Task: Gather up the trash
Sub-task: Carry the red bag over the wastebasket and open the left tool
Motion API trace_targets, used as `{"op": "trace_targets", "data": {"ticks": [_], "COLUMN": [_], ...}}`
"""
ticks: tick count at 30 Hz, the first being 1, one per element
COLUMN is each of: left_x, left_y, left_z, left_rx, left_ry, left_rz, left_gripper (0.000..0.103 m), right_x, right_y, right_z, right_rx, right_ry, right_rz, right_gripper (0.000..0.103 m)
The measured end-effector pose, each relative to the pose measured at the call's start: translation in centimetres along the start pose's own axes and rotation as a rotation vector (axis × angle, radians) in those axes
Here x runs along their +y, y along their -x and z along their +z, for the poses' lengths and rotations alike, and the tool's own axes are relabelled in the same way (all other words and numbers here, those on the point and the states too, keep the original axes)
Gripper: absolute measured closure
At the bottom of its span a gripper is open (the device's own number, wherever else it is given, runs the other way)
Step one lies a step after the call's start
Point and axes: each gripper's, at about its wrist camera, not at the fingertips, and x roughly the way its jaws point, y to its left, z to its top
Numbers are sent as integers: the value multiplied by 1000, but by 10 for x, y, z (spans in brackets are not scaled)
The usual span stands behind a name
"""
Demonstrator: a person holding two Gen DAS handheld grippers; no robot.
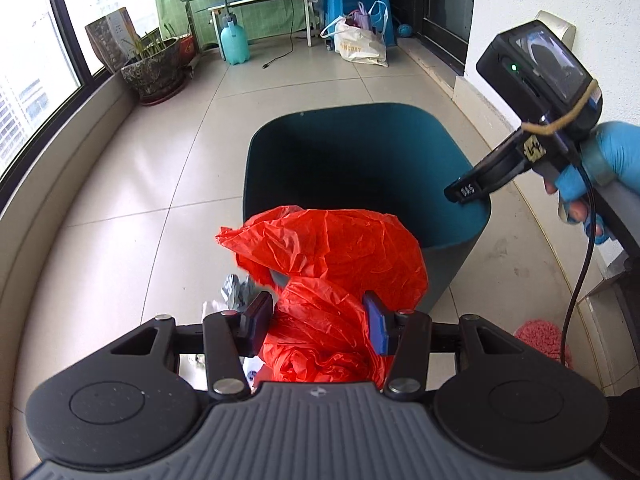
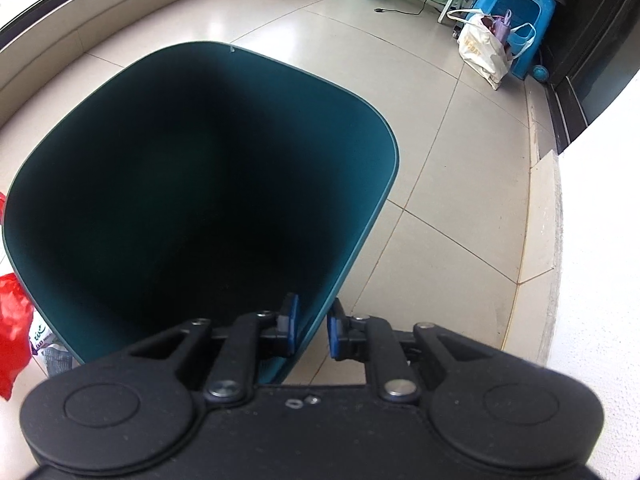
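While the left gripper (image 1: 318, 326) holds a crumpled red plastic bag (image 1: 332, 264) between its blue-padded jaws, the pads pressing into the thin, glossy, heavily wrinkled film on both sides, the bag bulges up and away from the fingers in an irregular mound. Its long axis runs from the gripper towards the bin, and a loose pointed flap sticks out to the left. It hangs at the near rim of a dark teal bin (image 1: 456, 236), covering part of that rim in the left wrist view. That bin is smooth, matte plastic, a rounded-square tub with a thin lip and a deep, dark inside, standing upright on pale glossy floor tiles (image 1: 168, 168). The right gripper (image 2: 313, 330) straddles the bin's near wall: one pad sits inside and one outside, with a visible gap on the outer side, so the jaws stand slightly apart and are not clamping it. A hand in a blue glove (image 1: 616, 160) holds that gripper's handle. Crumpled paper scraps (image 2: 48, 346) lie on the tiles beside the bin's base, just next to the red film.
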Motion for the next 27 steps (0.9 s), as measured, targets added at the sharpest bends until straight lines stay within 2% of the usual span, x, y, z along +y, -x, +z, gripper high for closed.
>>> {"op": "trace_targets", "data": {"ticks": [10,14,21,27], "left_x": [0,-1,8,9], "left_y": [-32,-46,-99,-137], "left_z": [64,86,95,89], "left_rx": [-11,-19,84,197], "left_ry": [-49,-82,-58,-36], "left_rz": [-38,-24,-51,-84], "left_gripper": [55,55,55,55], "right_x": [-3,4,8,13], "right_y": [-3,4,5,7], "right_z": [-2,-13,-14,-15], "right_rx": [-50,-61,-59,-64], "right_ry": [16,-3,-2,9], "right_rz": [49,58,46,44], "right_gripper": [89,89,89,89]}}
